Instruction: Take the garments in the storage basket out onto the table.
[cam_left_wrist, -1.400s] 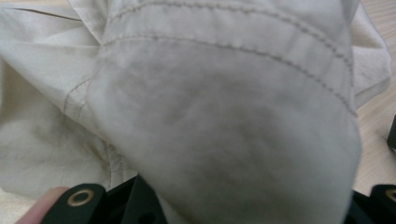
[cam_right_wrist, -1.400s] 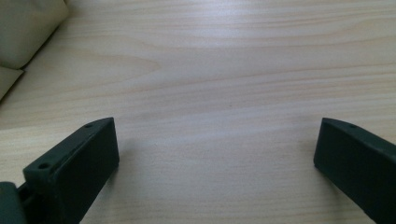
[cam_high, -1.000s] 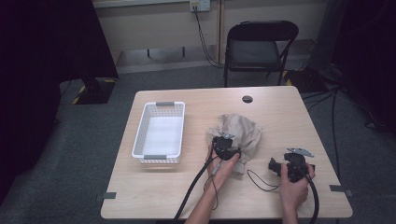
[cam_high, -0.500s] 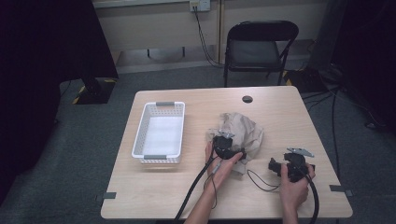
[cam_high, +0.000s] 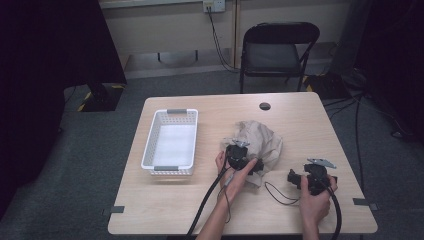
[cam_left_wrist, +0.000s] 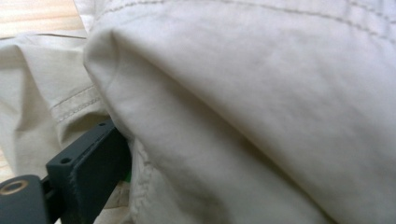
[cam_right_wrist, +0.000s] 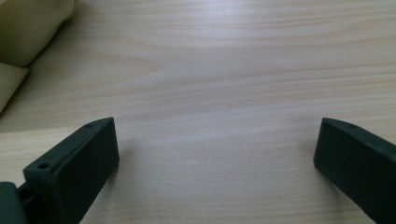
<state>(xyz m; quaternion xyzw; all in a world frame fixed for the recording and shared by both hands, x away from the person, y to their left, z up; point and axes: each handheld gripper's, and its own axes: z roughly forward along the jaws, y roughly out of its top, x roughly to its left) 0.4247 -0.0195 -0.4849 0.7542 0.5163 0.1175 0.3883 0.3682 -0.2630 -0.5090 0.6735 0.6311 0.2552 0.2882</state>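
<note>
A crumpled beige cloth (cam_high: 262, 140) lies right of the table's middle. My left gripper (cam_high: 239, 154) rests at the cloth's near left edge. Its jaws have just been opening. In the left gripper view a thick fold of the cloth (cam_left_wrist: 243, 102) lies between them and hides the right one, while the left finger (cam_left_wrist: 88, 165) stands clear beside it. My right gripper (cam_high: 295, 177) sits low over bare wood near the front right, pointing left, open (cam_right_wrist: 215, 135) with nothing between its jaws. A corner of the cloth (cam_right_wrist: 28, 32) shows at that view's upper left.
A white slotted basket (cam_high: 150, 150) stands empty at the table's left. The wooden table (cam_high: 170, 210) has a cable hole (cam_high: 265, 106) near its far edge. A black folding chair (cam_high: 280, 47) stands behind it. Black cables trail from both grippers toward the front edge.
The left hand has shifted its hold on its gripper a little at the cloth's edge. Both grippers stay where they were.
</note>
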